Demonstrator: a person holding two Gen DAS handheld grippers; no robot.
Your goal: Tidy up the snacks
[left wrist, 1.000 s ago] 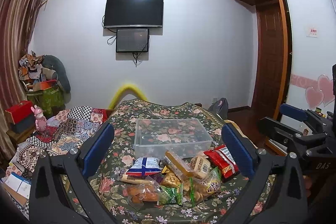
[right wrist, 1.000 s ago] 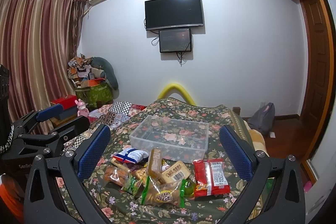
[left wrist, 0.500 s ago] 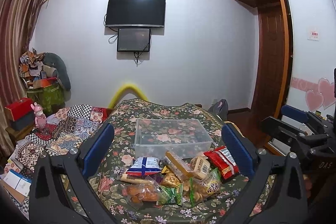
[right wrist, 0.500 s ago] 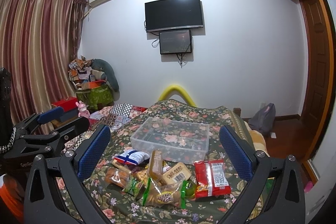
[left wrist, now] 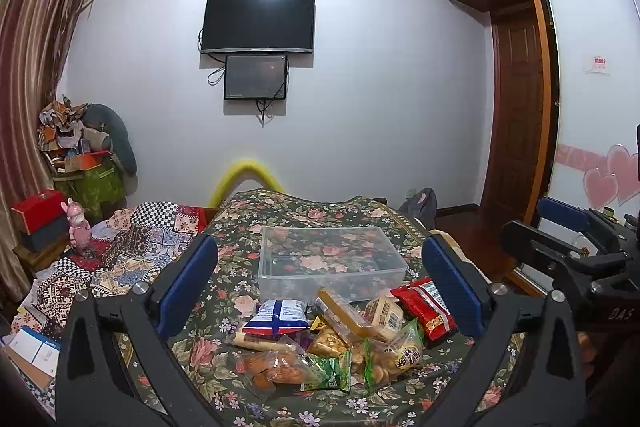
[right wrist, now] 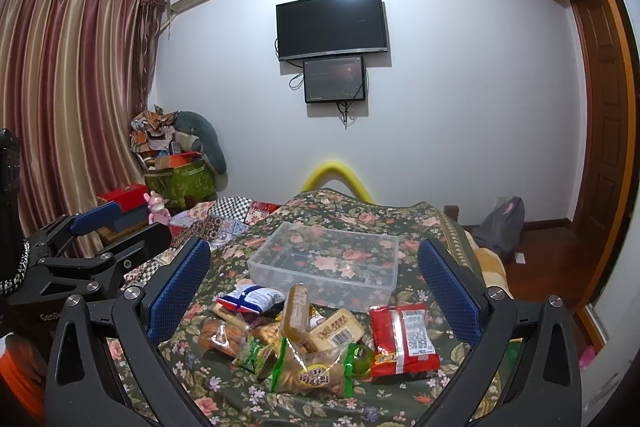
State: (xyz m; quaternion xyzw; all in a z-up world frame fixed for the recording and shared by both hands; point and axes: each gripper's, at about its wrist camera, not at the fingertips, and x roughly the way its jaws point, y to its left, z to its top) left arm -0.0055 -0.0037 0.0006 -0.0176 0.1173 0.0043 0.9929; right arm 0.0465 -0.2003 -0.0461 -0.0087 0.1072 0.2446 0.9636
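The task looks not started yet. The clear plastic box (left wrist: 332,259) stands in the middle of the bed, on the flowered bedspread (left wrist: 240,227), and I see nothing inside it, only the flower pattern through its bottom. All the snacks lie in one loose heap just in front of the box, toward the near edge of the bed. In this heap there is a blue and white packet (left wrist: 280,315) on the left side, a red packet (right wrist: 402,337) on the right side, a long amber-coloured pack (right wrist: 297,311) which leans up against the others, a beige pack with a barcode (right wrist: 338,327), a bag of golden pastries with green edges (right wrist: 308,367) nearest to the edge, and a bag of orange-brown cakes (left wrist: 276,367).

The left gripper (left wrist: 320,283) hovers above the heap with its jaws wide apart and nothing between them. The right gripper (right wrist: 314,291) is the same, wide and empty, above the heap.

So every packet is left to move, I judge
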